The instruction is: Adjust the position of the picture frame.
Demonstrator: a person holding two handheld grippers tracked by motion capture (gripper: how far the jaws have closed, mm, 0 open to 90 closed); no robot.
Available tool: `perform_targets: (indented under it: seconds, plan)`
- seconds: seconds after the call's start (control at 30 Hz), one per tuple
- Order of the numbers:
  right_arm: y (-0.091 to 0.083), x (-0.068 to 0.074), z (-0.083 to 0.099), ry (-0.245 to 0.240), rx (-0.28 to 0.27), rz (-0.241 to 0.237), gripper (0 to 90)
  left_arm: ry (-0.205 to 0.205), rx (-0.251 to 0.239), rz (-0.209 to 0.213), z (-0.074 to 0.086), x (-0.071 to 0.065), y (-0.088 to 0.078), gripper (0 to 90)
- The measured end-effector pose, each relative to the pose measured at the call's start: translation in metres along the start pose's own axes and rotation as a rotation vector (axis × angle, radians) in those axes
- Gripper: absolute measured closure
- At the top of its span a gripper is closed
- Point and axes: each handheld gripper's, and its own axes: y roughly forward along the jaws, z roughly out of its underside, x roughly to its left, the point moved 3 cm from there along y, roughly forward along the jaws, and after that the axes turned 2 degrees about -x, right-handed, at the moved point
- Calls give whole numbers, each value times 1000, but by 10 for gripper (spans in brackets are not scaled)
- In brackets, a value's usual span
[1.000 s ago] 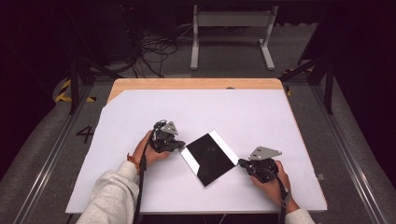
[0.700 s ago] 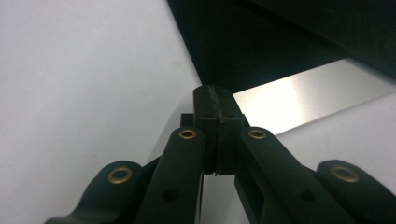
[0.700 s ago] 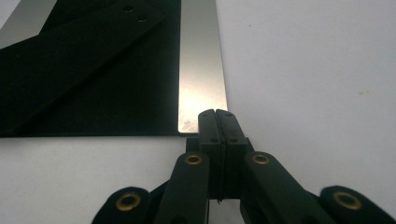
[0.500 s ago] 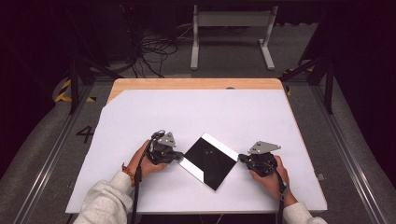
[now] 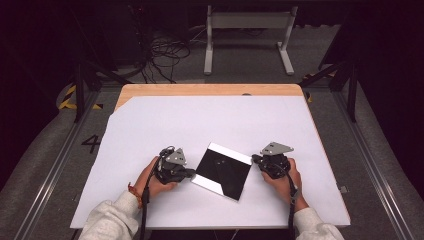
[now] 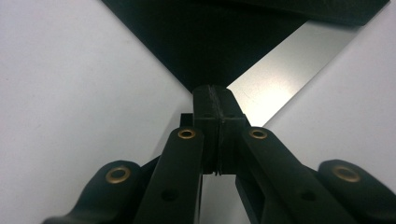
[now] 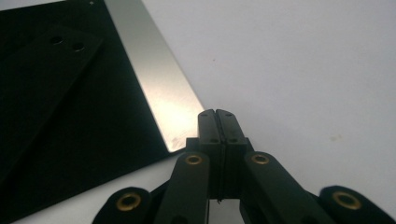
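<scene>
Black plate [image 5: 222,171] bears no readable writing between both closed grippers.

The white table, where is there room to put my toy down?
The white table is bare all along the far side, between the black plate and the wooden edge. The near corners are bare too. It is crowded in the middle near side, where the left claw and right claw flank the plate.
</scene>
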Motion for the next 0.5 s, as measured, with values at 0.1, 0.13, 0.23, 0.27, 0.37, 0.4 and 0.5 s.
perform_targets:
  seconds: [0.1,0.13,0.23,0.27,0.37,0.4,0.5]
  plan:
    - [-6,10,4,-33,17,-46,900,-9,-3,3,0,0,0,896]
    - [-8,13,5,-42,22,-62,900,-7,-4,-1,0,0,0,897]
    - [-10,20,5,-56,24,-71,900,-8,-5,0,1,-1,0,898]
    - [-9,20,4,-63,28,-65,900,-11,-7,-2,1,-2,0,898]
    - [-6,16,2,-21,7,-67,900,-11,-17,14,3,-4,0,898]
    - [-3,15,0,-19,5,-63,900,-11,-18,18,4,-5,-1,898]
    - [4,15,-5,-17,0,-48,900,-1,-18,17,5,-7,-2,898]
